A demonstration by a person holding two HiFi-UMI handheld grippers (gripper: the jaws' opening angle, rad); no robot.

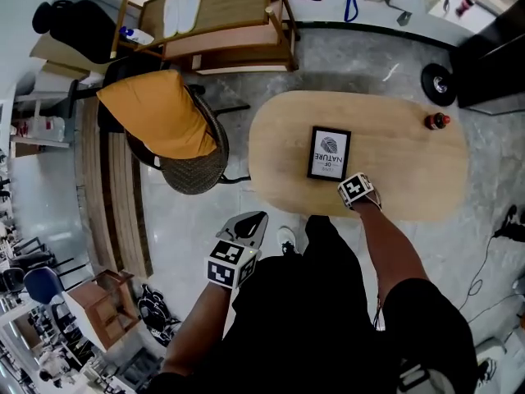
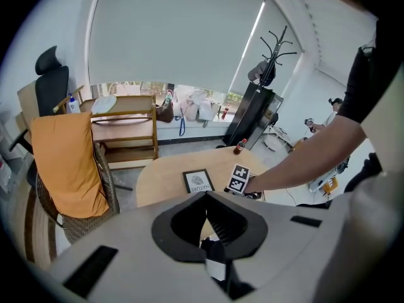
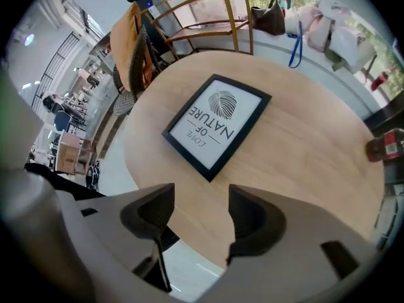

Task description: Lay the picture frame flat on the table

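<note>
Forearm (image 1: 392, 245) outstretched, right gripper (image 3: 200, 210) pointing steeply down

The only words I can read stand on the print inside the picture frame (image 3: 216, 125): "LOVE OF NATURE", set in three short lines beside a round leaf-like emblem. In the head view, the same picture frame (image 1: 329, 153) shows only "OF" and "NATURE" clearly.
</note>
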